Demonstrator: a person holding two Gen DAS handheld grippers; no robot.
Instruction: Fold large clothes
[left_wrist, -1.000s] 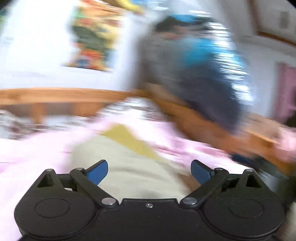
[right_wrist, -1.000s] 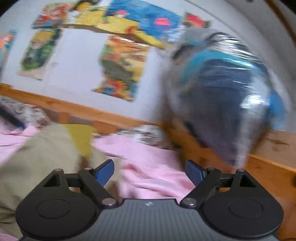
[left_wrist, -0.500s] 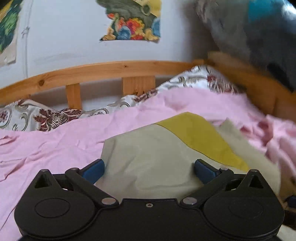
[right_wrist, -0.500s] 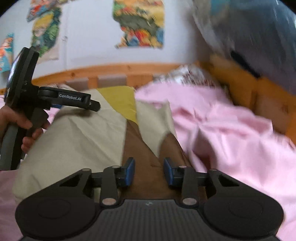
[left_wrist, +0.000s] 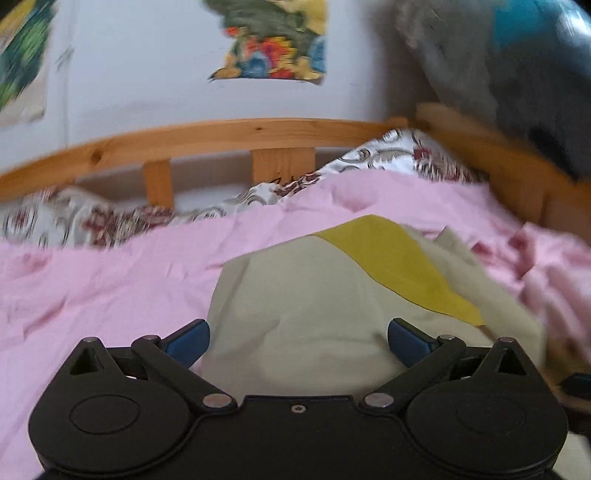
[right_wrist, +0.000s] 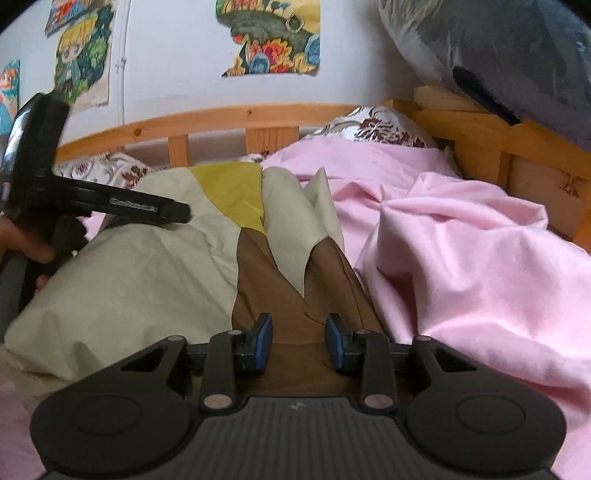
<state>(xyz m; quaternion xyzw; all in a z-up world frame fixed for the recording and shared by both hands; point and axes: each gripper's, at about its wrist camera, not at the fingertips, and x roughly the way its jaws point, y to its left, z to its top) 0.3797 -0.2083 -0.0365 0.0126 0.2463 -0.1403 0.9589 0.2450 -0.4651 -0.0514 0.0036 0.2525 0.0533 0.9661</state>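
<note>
The right gripper (right_wrist: 299, 341) is opening over the garment's (right_wrist: 129, 266) brown panel, pads not pressing; the left gripper (left_wrist: 297, 341) is hovering spread wide, likely seeking an edge to fold.

Right gripper (right_wrist: 298, 341) opening, brown part of garment (right_wrist: 273, 295) between its fingers (right_wrist: 263, 341). Left gripper (right_wrist: 92, 206) over garment's beige side, on pink sheet (right_wrist: 461, 266).

Soft, even daylight; the left wrist view is motion-blurred, the right sharper, both bowed at the edges.
</note>
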